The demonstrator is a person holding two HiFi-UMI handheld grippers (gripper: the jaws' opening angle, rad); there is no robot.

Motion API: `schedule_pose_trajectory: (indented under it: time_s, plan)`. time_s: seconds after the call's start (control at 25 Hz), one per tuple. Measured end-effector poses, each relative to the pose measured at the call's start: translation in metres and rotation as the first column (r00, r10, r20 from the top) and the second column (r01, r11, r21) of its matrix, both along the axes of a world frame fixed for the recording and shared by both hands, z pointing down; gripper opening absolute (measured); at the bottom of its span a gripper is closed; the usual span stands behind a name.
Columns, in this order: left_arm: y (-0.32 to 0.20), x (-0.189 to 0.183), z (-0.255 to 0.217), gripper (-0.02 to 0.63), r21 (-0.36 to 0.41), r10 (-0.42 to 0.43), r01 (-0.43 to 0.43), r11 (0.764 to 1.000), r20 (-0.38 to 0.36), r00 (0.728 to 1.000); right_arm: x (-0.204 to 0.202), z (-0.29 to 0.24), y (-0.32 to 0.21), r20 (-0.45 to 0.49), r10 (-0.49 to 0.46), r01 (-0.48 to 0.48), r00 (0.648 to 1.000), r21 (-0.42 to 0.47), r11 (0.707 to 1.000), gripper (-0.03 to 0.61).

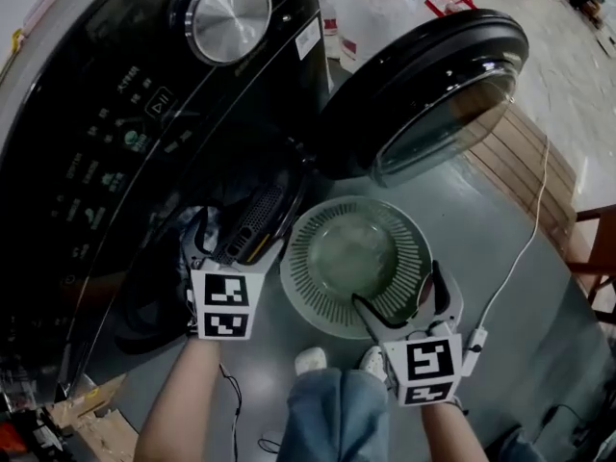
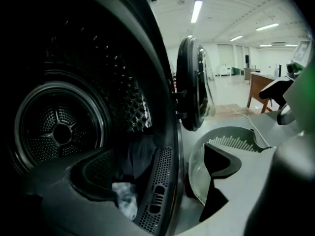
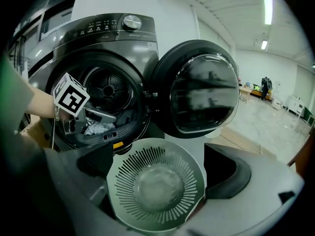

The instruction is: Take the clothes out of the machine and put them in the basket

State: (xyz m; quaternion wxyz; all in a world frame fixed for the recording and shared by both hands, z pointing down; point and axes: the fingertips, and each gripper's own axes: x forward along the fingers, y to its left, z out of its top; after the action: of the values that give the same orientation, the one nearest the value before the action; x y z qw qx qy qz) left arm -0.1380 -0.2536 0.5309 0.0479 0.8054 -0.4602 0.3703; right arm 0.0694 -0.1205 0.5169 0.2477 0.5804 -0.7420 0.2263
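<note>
The dark front-loading machine (image 1: 115,114) stands with its round door (image 1: 433,85) swung wide open. On the grey floor just in front of it sits the pale, slotted round basket (image 1: 409,258). Its bowl looks empty, so by my reading nothing has been moved across yet.

The left gripper (image 2: 147,166) is at the mouth of the drum (image 2: 59,127) with its jaws spread and nothing between them. Beyond them, low in the opening behind the perforated lip, lie the clothes: a pale crumpled cloth (image 2: 125,198) with a dark garment (image 2: 140,154) bunched above it. Whether more lies deeper in the drum I cannot tell, as the back of it is dark.

The right gripper (image 3: 160,166) hangs over the basket, apart from it. Its jaws are also spread and empty, one on either side of the basket in its own view.

I judge the task to be at its very start — the left gripper is placed for a first grab, but no cloth is pinched. What is left is nearly everything: closing on the pale cloth, lifting it over the lip, dropping it into the basket, then doing the same for the dark garment.
</note>
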Motion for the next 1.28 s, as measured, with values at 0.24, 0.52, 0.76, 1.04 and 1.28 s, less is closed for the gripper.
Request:
schedule_pose_trajectory:
  time_s: [0.24,0.52,0.76,1.04,1.28]
  plan:
    - [-0.059,-0.029,0.033,0.566,0.043,-0.085,0.081,0.996,0.113,0.990,-0.005,0.032,-0.018,0.021,0.058,-0.057,0.998,-0.022,0.998,0.569]
    - [-0.110,-0.052,0.050,0.566,0.124,-0.151,0.124,0.984,0.241,0.959,-0.028,0.044,-0.040,0.062,0.058,-0.058,0.996,-0.009,0.998,0.569]
    - [-0.129,-0.046,0.078,0.568,0.093,-0.063,0.028,0.995,0.396,0.916,-0.045,0.060,-0.052,0.057,0.048,-0.048,0.997,-0.008,0.999,0.568]
    - [-0.150,-0.049,0.108,0.566,0.024,-0.003,-0.011,1.000,0.513,0.858,-0.057,0.088,-0.065,-0.020,0.013,-0.014,1.000,-0.030,0.999,0.568]
    - [-0.151,-0.056,0.139,0.499,-0.149,0.089,-0.003,0.989,0.570,0.817,-0.067,0.120,-0.071,-0.077,-0.029,0.018,0.997,-0.139,0.990,0.565]
